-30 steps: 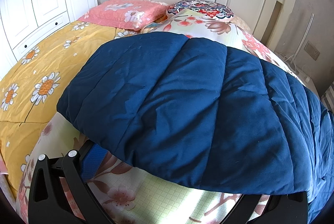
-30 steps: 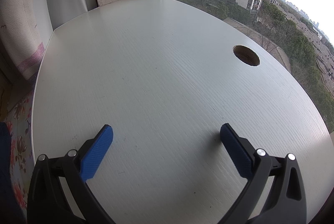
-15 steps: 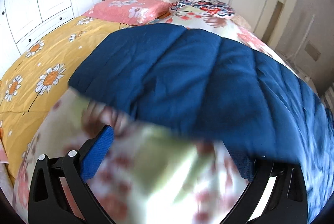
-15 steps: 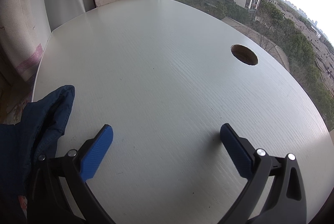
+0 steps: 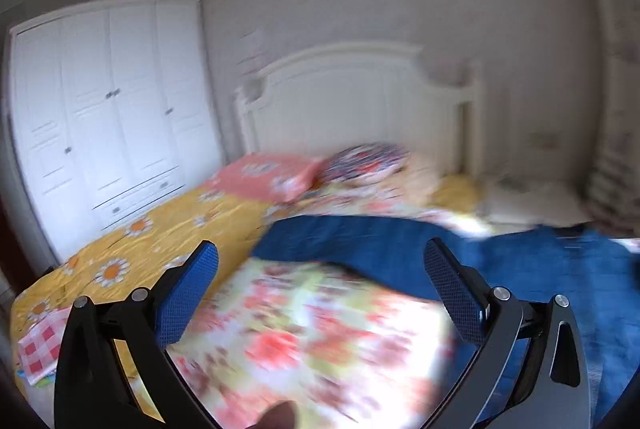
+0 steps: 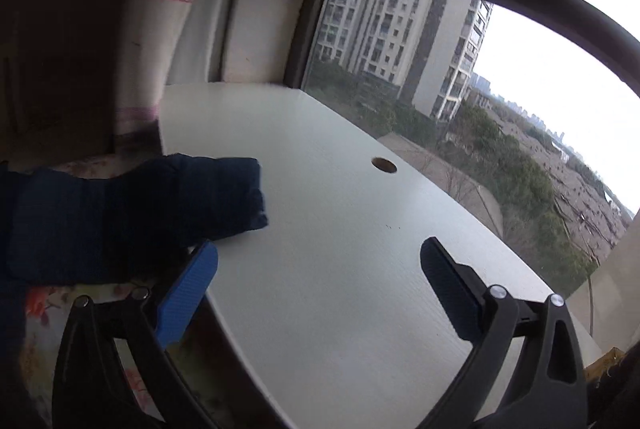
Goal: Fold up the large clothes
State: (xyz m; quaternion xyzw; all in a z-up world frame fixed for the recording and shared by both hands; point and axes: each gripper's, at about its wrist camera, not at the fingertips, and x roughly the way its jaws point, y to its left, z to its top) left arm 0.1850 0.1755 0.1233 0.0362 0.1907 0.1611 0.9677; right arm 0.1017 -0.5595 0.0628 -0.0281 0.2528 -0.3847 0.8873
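Note:
A dark blue quilted garment [image 5: 500, 265] lies spread across the floral quilt [image 5: 312, 329] on the bed, blurred in the left wrist view. My left gripper [image 5: 320, 277] hangs open above the quilt, nothing between its blue pads. In the right wrist view one end of the blue garment [image 6: 160, 205] reaches onto the white desk [image 6: 340, 269]. My right gripper [image 6: 320, 277] is open over the desk, its left pad [image 6: 188, 289] just in front of that end, not gripping it.
A yellow daisy sheet [image 5: 132, 257], a pink pillow [image 5: 272, 177] and a patterned cushion [image 5: 368, 161] lie before the white headboard [image 5: 352, 101]. A white wardrobe [image 5: 108, 117] stands left. The desk has a cable hole [image 6: 384, 165] and meets a window [image 6: 460, 77].
Both grippers have lifted and tilted upward. The left view now shows the wall and wardrobe, and the garment sits farther off. The blue garment's end has come onto the desk in the right view.

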